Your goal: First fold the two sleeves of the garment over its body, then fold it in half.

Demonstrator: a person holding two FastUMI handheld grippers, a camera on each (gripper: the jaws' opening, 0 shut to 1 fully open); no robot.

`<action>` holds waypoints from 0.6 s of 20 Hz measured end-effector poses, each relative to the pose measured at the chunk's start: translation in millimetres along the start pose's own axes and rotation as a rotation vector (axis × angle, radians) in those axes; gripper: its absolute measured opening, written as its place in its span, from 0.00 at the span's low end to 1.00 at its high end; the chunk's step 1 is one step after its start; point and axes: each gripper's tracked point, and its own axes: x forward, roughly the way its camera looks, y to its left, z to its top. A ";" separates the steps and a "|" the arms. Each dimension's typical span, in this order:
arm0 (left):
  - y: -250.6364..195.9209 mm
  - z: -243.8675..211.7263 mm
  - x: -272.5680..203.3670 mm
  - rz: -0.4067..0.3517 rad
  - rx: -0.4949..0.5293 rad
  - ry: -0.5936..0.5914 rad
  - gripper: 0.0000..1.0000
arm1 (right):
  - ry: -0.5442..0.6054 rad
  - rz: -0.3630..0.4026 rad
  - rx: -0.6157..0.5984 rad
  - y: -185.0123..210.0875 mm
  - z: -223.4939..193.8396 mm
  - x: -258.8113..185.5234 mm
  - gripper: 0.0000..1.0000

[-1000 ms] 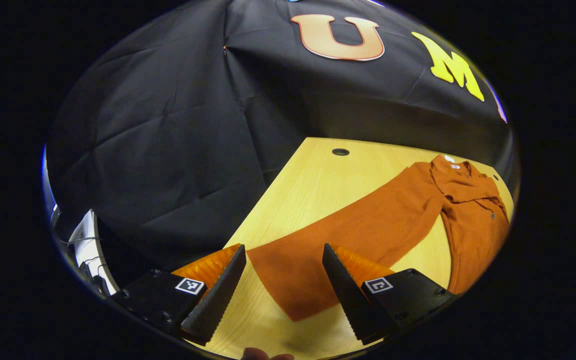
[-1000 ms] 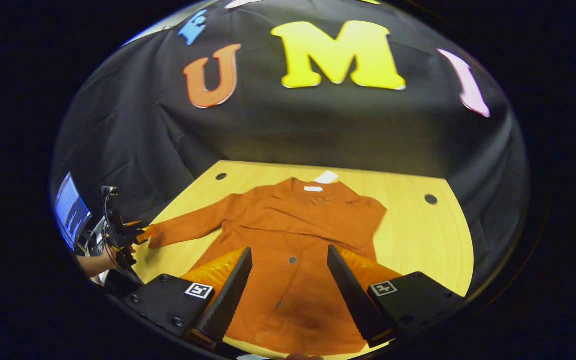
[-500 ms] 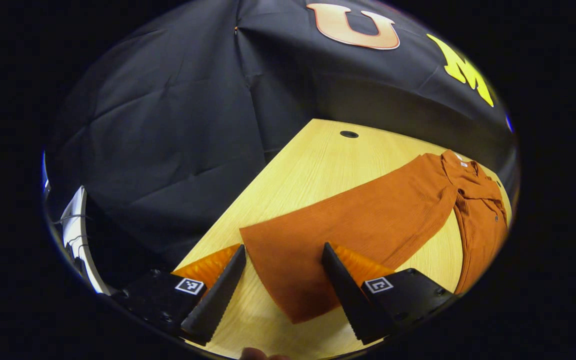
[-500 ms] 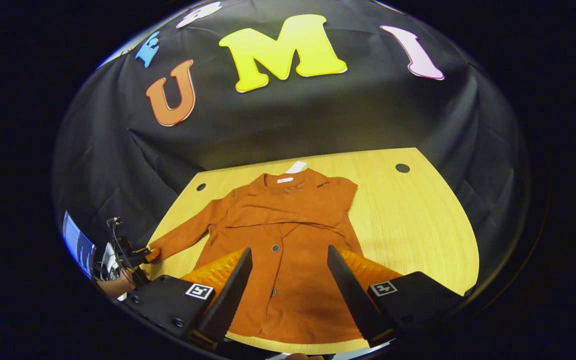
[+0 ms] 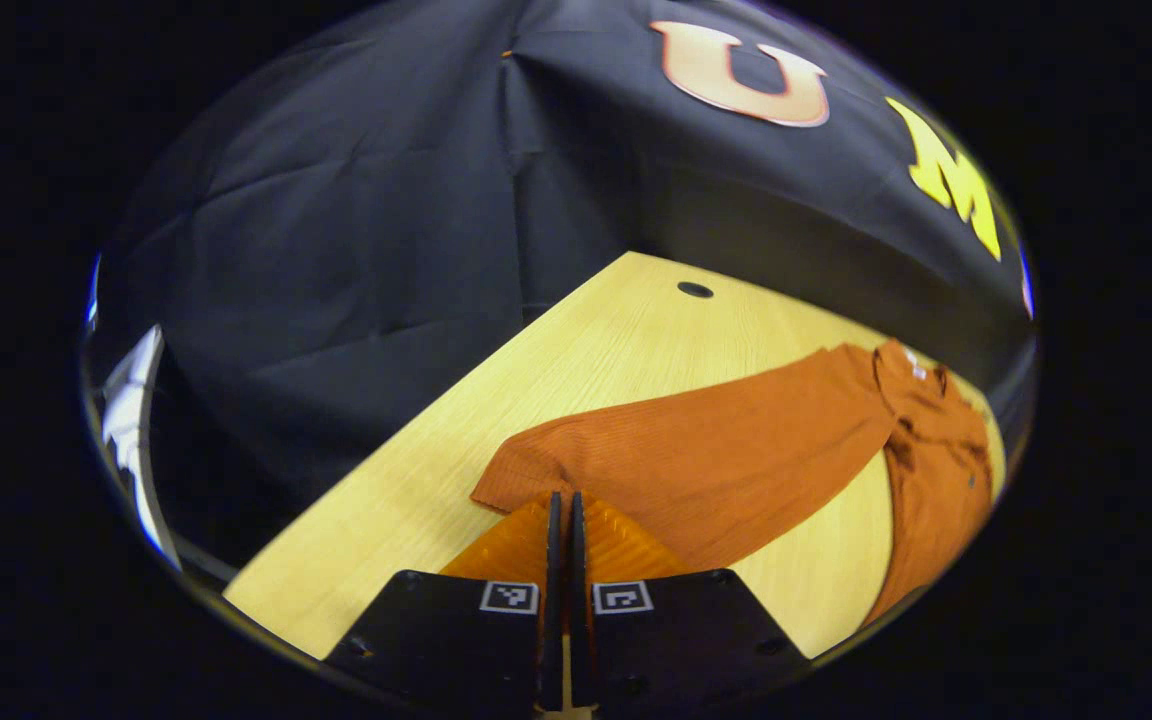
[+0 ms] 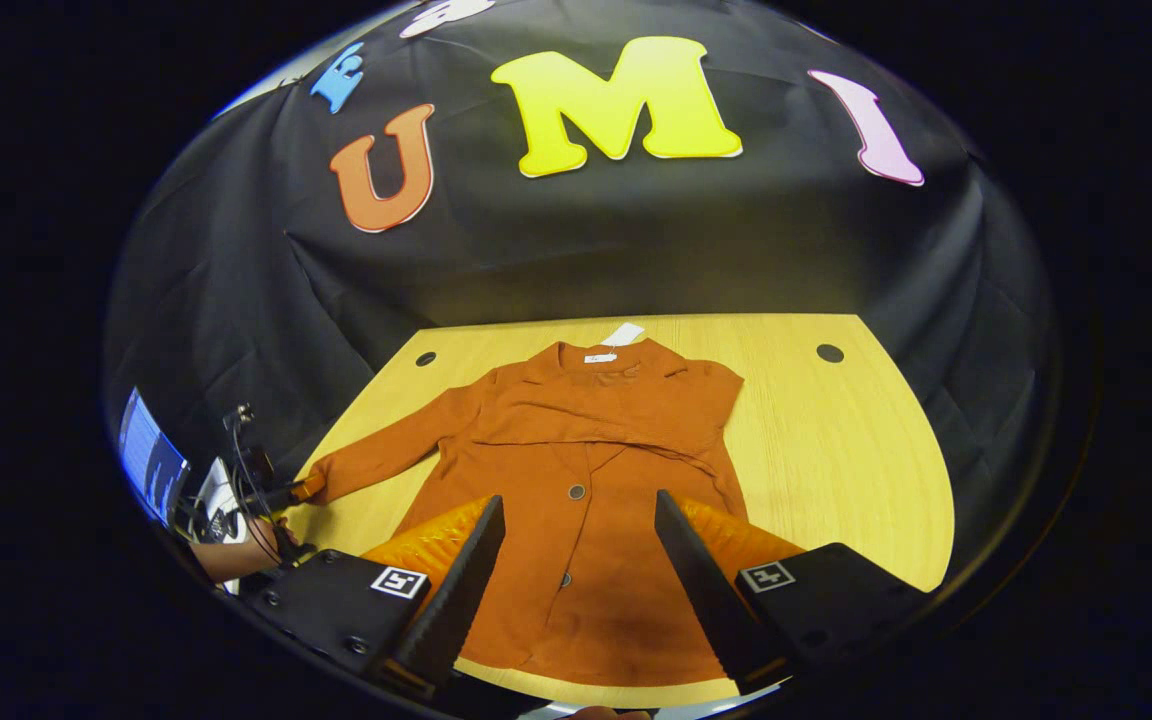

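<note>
The left hand-held gripper (image 5: 561,515) is pinched shut at the cuff of the outstretched sleeve (image 5: 696,465), though fabric between its fingers can't be confirmed. The garment (image 6: 586,470) lies flat on the worktop (image 6: 836,450), other sleeve apparently already folded. Next: carry this cuff across the body. The right hand-held gripper (image 6: 576,560) hovers wide open, empty, above the hem, possibly in the sleeve's path.

The rust-orange buttoned jacket (image 6: 586,480) lies flat on the pale wooden table (image 6: 836,450), collar at the far side. Its one sleeve (image 5: 696,460) stretches out to the left, the other lies across the body.
</note>
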 end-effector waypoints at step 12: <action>-151.9 109.2 -41.3 -0.218 0.024 -0.088 0.03 | -0.119 0.047 0.016 -13.9 15.9 -21.9 0.98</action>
